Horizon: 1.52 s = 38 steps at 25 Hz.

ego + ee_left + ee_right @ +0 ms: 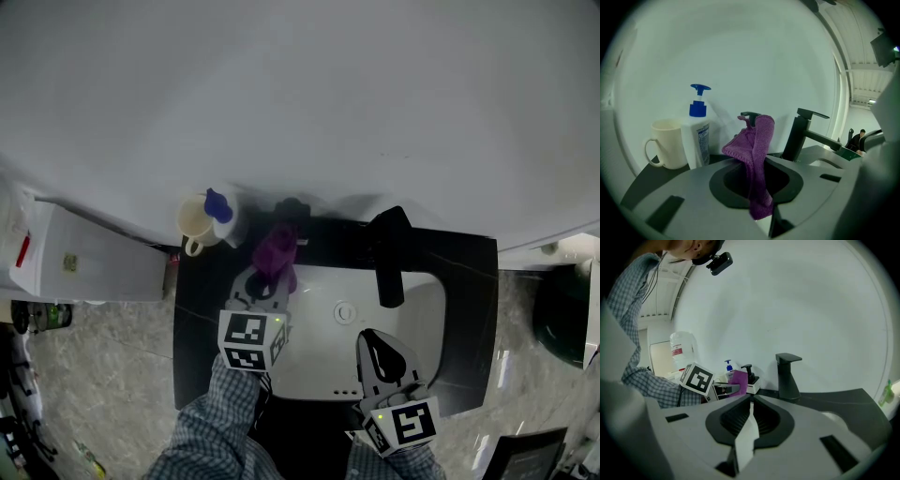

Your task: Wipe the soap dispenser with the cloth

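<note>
The soap dispenser (749,114) with the black pump head stands upright at the far edge of the counter, between the bottle and the tap. From your left tongs' view only its pump shows above the cloth. I cannot tell whether cloth and dispenser touch.

The purple knitted cloth (757,154) is soft and ribbed. Its long axis runs near to far along the jaws, and its bunched, folded top rises just in front of the pump.

Your left gripper (267,279) is clamped on that cloth. Your right gripper (751,401) hangs over the near part of the glossy white basin (422,309), jaws pressed together with nothing between them.

Left of the dispenser stands a white plastic bottle (696,136) with a blue pump, and left of that a cream ceramic mug (668,143), its handle to the left. To the right, a matte black, square-edged tap (801,133) reaches out over the basin. All sit on a dark stone-look countertop (197,309).
</note>
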Available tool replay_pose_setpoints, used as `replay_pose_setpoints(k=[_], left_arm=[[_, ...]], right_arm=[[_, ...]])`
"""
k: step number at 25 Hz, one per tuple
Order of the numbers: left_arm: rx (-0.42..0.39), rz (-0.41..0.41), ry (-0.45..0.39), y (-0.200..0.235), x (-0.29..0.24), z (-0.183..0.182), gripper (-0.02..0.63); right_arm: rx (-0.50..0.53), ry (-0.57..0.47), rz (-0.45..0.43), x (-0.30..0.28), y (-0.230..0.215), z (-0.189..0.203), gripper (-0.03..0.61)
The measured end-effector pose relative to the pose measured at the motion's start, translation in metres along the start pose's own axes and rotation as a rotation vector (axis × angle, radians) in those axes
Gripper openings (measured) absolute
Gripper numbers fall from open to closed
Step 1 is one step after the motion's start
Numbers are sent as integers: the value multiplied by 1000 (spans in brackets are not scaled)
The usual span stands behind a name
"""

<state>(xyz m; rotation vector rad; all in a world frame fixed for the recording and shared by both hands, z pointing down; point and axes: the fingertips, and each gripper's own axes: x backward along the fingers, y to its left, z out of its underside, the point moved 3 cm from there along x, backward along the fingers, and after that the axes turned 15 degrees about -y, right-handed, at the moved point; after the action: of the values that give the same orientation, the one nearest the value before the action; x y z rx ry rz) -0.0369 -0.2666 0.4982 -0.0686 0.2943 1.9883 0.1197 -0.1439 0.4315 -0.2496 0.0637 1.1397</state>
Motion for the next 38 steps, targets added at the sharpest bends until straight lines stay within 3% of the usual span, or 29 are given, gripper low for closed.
replay_pose_setpoints(k=[7,13,19,38], left_arm=[[-1,9,-21,-14,11,-15,63],[-27,49,-95,-39,8,-56,63],[-86,-9,-112,-32,-8,-84,63],[-36,-11,-6,-40,-57,-45,63]], right_arm=[[2,-21,-4,0,2,-10,31],[16,-49,-4,1,1,-23,31],[13,-48,12,4,-1,-29,31],[-12,-12,54,10,-20,-12,31]])
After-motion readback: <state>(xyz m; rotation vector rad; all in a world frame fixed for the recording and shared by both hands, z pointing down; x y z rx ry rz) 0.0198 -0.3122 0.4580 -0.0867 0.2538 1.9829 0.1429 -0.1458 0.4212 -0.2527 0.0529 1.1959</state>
